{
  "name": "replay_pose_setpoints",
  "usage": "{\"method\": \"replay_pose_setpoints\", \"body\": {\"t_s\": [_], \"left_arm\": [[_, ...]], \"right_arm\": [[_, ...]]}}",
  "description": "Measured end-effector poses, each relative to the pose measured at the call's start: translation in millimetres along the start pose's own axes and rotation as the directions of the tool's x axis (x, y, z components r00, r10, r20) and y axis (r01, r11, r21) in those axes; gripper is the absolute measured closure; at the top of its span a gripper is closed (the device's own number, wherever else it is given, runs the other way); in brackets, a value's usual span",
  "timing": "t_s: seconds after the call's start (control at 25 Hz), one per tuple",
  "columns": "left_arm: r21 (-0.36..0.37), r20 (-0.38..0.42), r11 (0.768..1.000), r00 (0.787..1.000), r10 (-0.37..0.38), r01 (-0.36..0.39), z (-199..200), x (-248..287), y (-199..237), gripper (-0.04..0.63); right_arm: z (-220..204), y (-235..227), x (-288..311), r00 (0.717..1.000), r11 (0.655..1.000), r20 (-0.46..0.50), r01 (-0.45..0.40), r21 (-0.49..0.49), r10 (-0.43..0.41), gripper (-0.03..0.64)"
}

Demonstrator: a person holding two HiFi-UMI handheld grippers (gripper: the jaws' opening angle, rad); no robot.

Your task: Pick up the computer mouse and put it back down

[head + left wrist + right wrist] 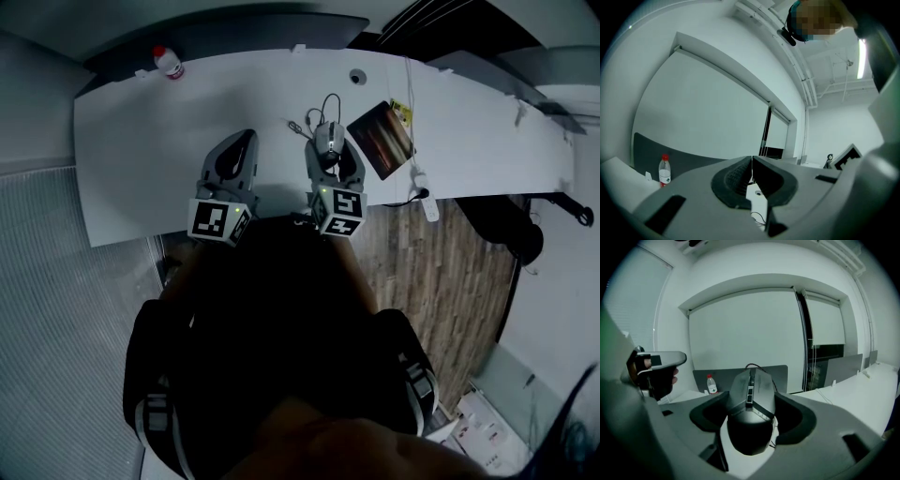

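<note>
A grey and black computer mouse (pixel 751 408) with a dark cable sits between the jaws of my right gripper (pixel 751 420), which is shut on its sides and holds it above the white desk (pixel 141 150). In the head view the mouse (pixel 327 141) shows at the tip of the right gripper (pixel 329 155), near the desk's middle. My left gripper (pixel 240 150) hovers over the desk to the left of it, jaws shut with nothing between them; its pads (pixel 736 180) meet in the left gripper view.
A small bottle with a red cap (pixel 170 64) stands at the desk's far left corner. A dark tablet (pixel 380 139) lies right of the mouse, with a white power strip (pixel 424 197) near the front edge. Wooden floor lies to the right.
</note>
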State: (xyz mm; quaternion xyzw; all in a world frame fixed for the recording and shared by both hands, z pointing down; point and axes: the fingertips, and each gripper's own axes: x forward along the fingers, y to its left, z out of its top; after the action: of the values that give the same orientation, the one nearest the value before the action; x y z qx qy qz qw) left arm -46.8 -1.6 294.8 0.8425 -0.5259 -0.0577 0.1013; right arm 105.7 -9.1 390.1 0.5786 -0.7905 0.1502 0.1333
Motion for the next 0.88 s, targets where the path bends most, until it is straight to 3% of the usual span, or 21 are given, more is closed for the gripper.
{"method": "replay_pose_setpoints", "body": {"t_s": [0.48, 0.88], "left_arm": [[0.062, 0.039, 0.998, 0.999, 0.018, -0.021, 2.7, -1.8, 1.4, 0.589], [0.062, 0.013, 0.998, 1.0, 0.011, -0.012, -5.0, -1.7, 1.1, 0.589]], "right_arm": [[52.4, 13.4, -26.7, 0.988, 1.0, 0.154, -0.018, -0.014, 0.02, 0.333], [40.8, 15.6, -25.2, 0.99, 0.999, 0.139, -0.033, -0.002, 0.033, 0.333]]}}
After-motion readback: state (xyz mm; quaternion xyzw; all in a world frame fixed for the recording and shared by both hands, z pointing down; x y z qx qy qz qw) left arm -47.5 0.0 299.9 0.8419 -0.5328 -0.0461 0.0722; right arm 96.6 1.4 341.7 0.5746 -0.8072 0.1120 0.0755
